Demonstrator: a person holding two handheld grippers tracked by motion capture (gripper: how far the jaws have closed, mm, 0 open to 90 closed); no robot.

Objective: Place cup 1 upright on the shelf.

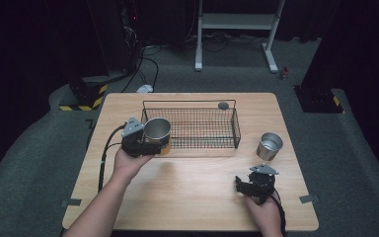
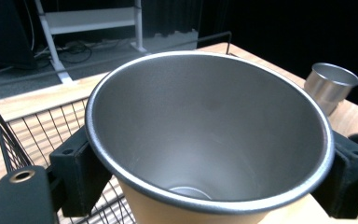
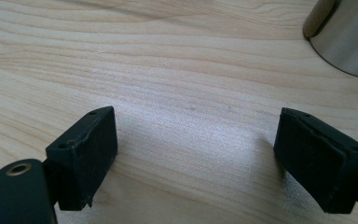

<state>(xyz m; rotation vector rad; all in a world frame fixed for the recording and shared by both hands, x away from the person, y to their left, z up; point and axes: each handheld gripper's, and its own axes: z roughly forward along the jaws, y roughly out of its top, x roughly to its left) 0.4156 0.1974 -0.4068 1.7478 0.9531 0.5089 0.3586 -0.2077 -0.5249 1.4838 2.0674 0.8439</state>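
Left gripper view looks down into big steel cup (image 2: 209,140), shiny inside, tan outside; high view shows wire basket (image 1: 205,143) beside it. Cup upright, mouth up, at basket's left front corner. Left hand-held gripper (image 1: 145,143) clamped on cup. Right hand-held gripper (image 3: 196,158) jaws apart, holding nothing, on counter (image 1: 192,187) in front of basket.

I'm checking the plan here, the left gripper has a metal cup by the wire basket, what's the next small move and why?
Probably carry the cup forward over the wire basket rim: the left gripper clamps it at the basket's near left corner, and the right gripper rests open.
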